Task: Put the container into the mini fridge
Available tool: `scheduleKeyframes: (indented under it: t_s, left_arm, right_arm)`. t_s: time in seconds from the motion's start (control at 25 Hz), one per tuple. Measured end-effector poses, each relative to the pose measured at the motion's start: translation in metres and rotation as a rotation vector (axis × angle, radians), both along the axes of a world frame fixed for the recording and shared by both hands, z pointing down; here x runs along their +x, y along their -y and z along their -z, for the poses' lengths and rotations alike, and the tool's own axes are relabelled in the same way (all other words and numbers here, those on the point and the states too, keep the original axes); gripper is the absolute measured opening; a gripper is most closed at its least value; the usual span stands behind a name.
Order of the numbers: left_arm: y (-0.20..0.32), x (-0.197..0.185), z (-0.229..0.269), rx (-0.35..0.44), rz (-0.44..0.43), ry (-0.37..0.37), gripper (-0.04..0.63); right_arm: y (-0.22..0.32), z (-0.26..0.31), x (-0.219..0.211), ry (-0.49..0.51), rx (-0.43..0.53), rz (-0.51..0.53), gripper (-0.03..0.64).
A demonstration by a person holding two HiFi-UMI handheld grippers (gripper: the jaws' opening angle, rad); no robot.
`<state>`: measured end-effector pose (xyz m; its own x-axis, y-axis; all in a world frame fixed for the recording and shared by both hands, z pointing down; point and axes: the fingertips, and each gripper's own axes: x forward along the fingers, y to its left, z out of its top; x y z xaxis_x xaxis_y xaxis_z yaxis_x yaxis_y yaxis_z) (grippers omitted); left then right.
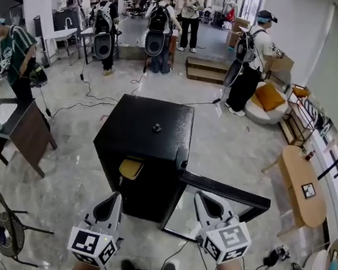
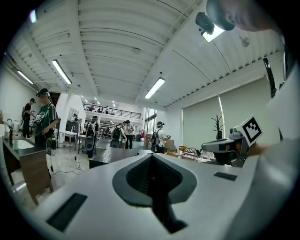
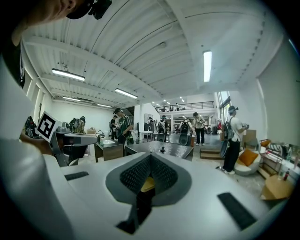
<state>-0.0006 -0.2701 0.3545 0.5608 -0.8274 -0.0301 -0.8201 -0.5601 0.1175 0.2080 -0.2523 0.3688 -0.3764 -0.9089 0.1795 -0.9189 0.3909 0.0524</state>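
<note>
My left claw [image 1: 113,204] and my right claw [image 1: 204,201] are held side by side, both aimed at the black mini fridge [image 1: 146,135] just ahead of them. Each claw's own view shows its two jaws brought together to a point, with nothing clamped between them.

The head view shows most. The fridge door [image 1: 223,194] is swung open, and its top edge runs across just ahead of my right claw. The yellow container [image 1: 130,168] is inside the fridge, in the upper part of the opening. It lies ahead of my left claw and a little toward my right one, and it touches neither claw. A small dark knob [image 1: 157,127] sits on the fridge top beyond it.

The right gripper view shows the fridge top and the knob past my closed jaws. A sliver of yellow shows through the gap beneath the jaw tips, so the container lies straight ahead of that claw. That view also shows my left claw off to its left, with its marker cube.

The left gripper view shows no container. Only a strip of the fridge's glossy black top rises above my jaws, and my right claw is to its right. People with backpacks stand far beyond the fridge.
</note>
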Motion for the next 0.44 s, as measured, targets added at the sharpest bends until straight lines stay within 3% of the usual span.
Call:
scheduleKeyframes:
  t_s: [0.44]
  left_arm:
    - [0.0047, 0.0013, 0.0045, 0.006, 0.003, 0.005, 0.006]
  right_arm:
    - [0.0074, 0.0024, 0.0047, 0.003, 0.005, -0.007, 0.015]
